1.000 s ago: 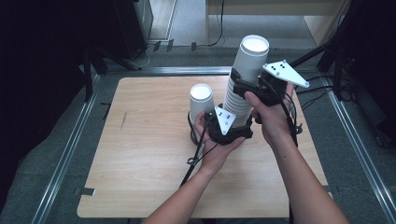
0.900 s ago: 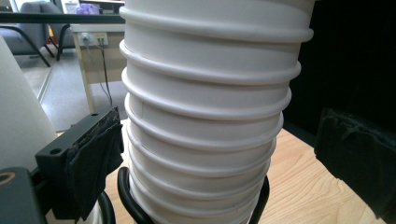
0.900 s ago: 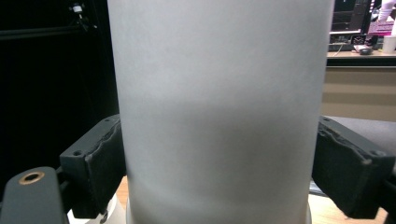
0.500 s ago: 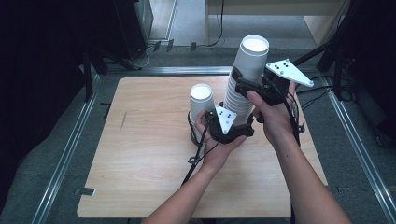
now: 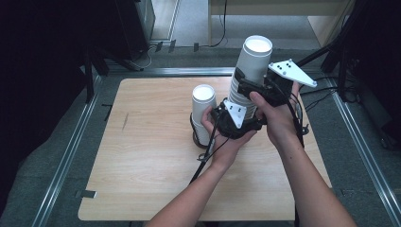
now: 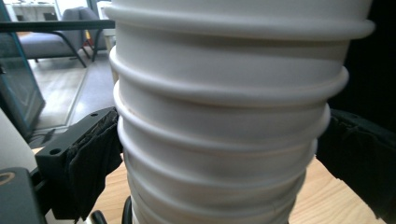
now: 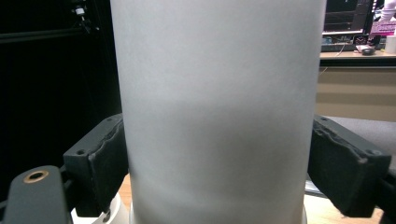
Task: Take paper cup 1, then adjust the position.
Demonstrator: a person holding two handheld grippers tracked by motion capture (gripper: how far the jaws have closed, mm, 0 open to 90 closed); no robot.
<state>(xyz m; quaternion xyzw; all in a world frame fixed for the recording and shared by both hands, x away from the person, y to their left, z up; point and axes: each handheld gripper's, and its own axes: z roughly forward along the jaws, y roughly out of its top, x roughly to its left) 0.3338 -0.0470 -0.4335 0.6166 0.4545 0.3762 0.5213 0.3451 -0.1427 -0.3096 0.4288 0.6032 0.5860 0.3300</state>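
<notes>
The right hand-held gripper (image 5: 250,87), right of centre in the high view, has just been closing its jaws, and in the right gripper view its pads (image 7: 105,158) press both sides of the top cup (image 7: 217,112), so it is clamped on that cup. Just below it, the left hand-held gripper (image 5: 227,116) is clamped on the stack of cups (image 6: 224,140); its pads (image 6: 93,158) bear on the ribbed rims low on the stack. The stack stands tilted above the middle of the wooden surface (image 5: 142,156), and a second, shorter stack (image 5: 204,111) stands just left of it.

Paper cups of this kind are probably light and thin-walled, so a hard squeeze would likely dent the wall. The smooth side may slip under the pads. The rolled rims look stiffer and give a ledge to hold against. Nested cups tend to stick, so I would grip the top cup near its rim and pull straight along the stack's axis.
</notes>
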